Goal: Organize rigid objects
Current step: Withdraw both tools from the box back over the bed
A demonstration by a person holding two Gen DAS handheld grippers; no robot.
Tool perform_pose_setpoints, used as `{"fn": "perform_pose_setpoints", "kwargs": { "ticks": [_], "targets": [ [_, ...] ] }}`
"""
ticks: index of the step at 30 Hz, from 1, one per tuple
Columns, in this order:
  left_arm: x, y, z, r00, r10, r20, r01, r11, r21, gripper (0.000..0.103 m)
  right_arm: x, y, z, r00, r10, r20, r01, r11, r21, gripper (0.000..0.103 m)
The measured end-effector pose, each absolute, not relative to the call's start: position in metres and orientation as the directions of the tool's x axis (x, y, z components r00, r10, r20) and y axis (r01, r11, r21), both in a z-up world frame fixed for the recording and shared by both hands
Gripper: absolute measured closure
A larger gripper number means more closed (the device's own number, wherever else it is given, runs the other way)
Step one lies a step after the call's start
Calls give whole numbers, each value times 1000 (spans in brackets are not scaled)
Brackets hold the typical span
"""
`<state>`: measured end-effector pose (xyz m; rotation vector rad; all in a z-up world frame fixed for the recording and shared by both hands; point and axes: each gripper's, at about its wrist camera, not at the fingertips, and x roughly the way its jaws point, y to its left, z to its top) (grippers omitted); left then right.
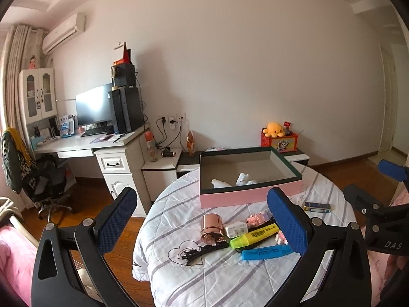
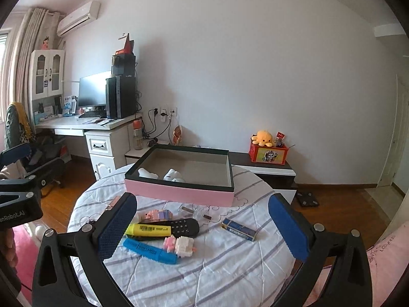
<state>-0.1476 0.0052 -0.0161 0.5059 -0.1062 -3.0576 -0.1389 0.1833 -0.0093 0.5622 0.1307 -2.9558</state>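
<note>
So both tongs hang wide and empty above the near edge of the round desk [image 2: 217, 276], nothing between the pads. Left tongs [image 1: 202, 220] frame the left half of the clutter; right tongs [image 2: 202, 225] frame the middle.

Nearest to farthest on the quilted cover: blue highlighter [image 2: 149, 250], white-and-pink brick figure [image 2: 180, 247], yellow highlighter [image 2: 148, 230], black remote [image 2: 184, 226], pink brick figure [image 2: 158, 215], blue cigarette pack [image 2: 239, 229]. The left view adds a black hair clip [image 1: 202, 250], rose-gold tin [image 1: 212, 229] on its side and white charger [image 1: 236, 229]. Behind them all sits the pink box [image 2: 179, 194], open, with white pieces [image 2: 173, 175] already inside.

Judgement: the step is picking a first item. Best to take loose outliers first, the cigarette pack for the right, the tin for the left, since highlighters, remote and bricks lie touching and could scatter. Grip highlighters across the short side.

Both tools point slightly downward toward the desk, side by side, well short of any item.
</note>
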Motion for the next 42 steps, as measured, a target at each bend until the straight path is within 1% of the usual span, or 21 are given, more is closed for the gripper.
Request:
{"fn": "perform_pose_setpoints", "kwargs": {
  "ticks": [4, 8, 11, 14, 21, 25, 30, 34, 38, 42],
  "targets": [
    [-140, 3, -14, -949, -64, -307, 46, -997, 66, 0, -131, 187, -12, -922, -118, -370, 147, -988, -52, 0],
    [-134, -2, -12, -954, -43, -297, 33, -999, 40, 0, -131, 186, -15, -919, -124, -375, 152, -987, -47, 0],
    [-133, -1, -12, -955, -53, -292, 41, -998, 46, 0, -131, 185, -17, -915, -128, -382, 158, -986, -48, 0],
    [-137, 0, -15, -952, -63, -299, 45, -997, 67, 0, -133, 185, -20, -913, -129, -387, 160, -986, -49, 0],
    [-152, -3, -24, -939, -73, -336, 56, -997, 59, 0, -140, 191, -28, -905, -120, -408, 150, -988, -41, 0],
    [-161, 2, -32, -931, -74, -358, 50, -996, 75, 0, -149, 195, -34, -897, -114, -427, 142, -989, -33, 0],
    [-177, 6, -45, -914, -66, -401, 27, -994, 103, 0, -161, 200, -46, -882, -113, -458, 140, -990, -26, 0],
    [-193, 0, -65, -885, -58, -461, 16, -996, 93, 0, -174, 206, -63, -859, -100, -503, 131, -991, -26, 0],
    [-211, -13, -97, -827, -32, -561, 6, -999, 49, 0, -189, 213, -87, -825, -83, -559, 116, -993, -23, 0],
    [-221, -22, -124, -781, -36, -623, 16, -999, 39, 0, -202, 220, -109, -787, -68, -613, 101, -995, -20, 0]
  ]
}}
